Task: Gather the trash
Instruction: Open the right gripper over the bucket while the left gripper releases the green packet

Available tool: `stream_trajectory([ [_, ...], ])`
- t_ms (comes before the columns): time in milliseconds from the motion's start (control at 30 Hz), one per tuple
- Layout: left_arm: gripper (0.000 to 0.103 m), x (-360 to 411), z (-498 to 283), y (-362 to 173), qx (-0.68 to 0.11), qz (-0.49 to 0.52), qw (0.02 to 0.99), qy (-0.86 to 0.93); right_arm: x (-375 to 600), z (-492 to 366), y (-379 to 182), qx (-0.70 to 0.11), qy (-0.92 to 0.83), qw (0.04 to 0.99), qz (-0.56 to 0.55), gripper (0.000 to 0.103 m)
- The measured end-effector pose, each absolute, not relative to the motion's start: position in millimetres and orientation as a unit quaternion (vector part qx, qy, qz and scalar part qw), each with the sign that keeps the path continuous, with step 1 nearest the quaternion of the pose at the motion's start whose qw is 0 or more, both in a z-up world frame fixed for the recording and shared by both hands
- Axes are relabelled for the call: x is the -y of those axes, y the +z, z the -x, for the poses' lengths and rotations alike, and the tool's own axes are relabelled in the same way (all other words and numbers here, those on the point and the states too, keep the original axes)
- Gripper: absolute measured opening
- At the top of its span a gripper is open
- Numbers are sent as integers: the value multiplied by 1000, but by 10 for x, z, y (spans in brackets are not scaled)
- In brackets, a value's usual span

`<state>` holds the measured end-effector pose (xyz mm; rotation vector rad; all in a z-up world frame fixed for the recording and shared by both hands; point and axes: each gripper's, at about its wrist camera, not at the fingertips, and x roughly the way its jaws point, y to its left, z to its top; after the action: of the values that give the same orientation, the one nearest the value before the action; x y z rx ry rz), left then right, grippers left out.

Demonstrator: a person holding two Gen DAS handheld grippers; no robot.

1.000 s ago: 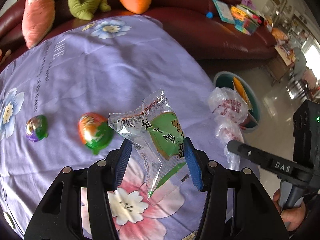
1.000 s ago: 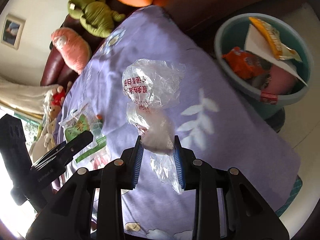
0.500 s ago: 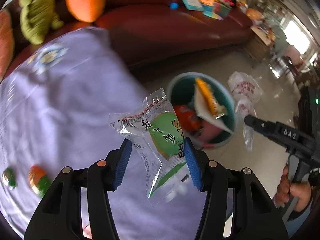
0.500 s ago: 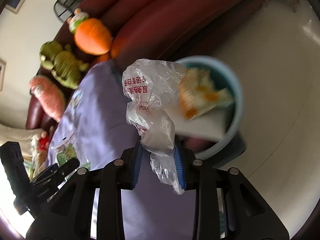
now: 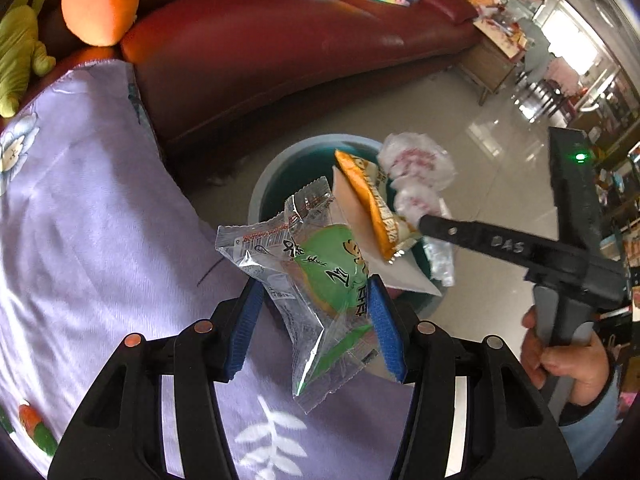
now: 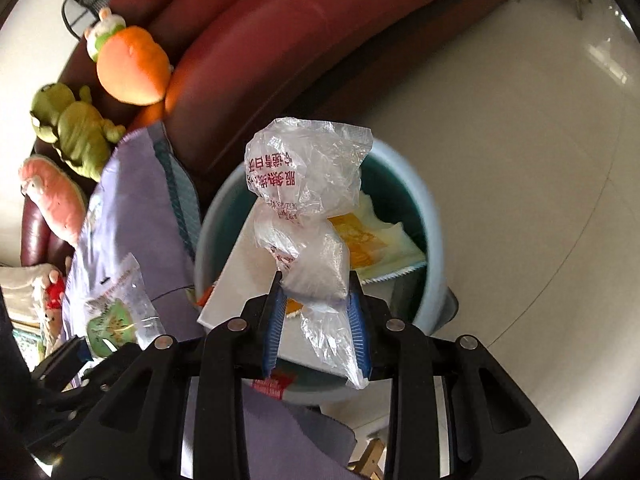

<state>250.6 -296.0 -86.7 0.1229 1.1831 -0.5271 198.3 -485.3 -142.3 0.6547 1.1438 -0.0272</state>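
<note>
My left gripper (image 5: pixel 314 312) is shut on a clear snack wrapper with a green label (image 5: pixel 320 280), held at the table's edge beside the teal bin (image 5: pixel 276 176). My right gripper (image 6: pixel 316 312) is shut on a crumpled clear plastic bag with red print (image 6: pixel 308 192), hanging right over the bin (image 6: pixel 434 232). In the left wrist view that bag (image 5: pixel 416 168) hangs over the bin's far side from the right gripper (image 5: pixel 428 226), held by a hand (image 5: pixel 568 360). In the right wrist view the snack wrapper (image 6: pixel 116 312) shows at lower left. The bin holds an orange packet (image 5: pixel 368 196) and white paper (image 6: pixel 236 280).
A purple flowered cloth (image 5: pixel 80 240) covers the table to the left of the bin. A dark red sofa (image 5: pixel 260 40) stands behind, with an orange plush (image 5: pixel 100 0) and a green plush (image 6: pixel 76 128) on it. Shiny tiled floor (image 6: pixel 520 160) spreads to the right.
Both grippers have swung from over the table to the bin on the floor, each still holding its item. The right gripper's bag now hangs over the bin's mouth.
</note>
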Motion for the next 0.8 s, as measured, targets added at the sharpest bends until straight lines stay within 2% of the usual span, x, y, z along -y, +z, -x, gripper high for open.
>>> stream_trajectory([
  [467,55,3027,-2826,-1090,-566,-42,787,-241,4813,-2404,-1922,-583,-43,769,-258,29],
  [567,55,3105,-2822,-1082,-564,-41,786,-249,4880,-2294,-1781,-570,-34,775,-272,36],
  [733,55,3241,-2801,-1018,-556,-34,786,-268,5002,-2063,-1467,-543,-24,790,-284,56],
  [800,55,3311,-2784,-1019,-553,-38,785,-276,5068,-1964,-1372,-534,-29,795,-287,56],
])
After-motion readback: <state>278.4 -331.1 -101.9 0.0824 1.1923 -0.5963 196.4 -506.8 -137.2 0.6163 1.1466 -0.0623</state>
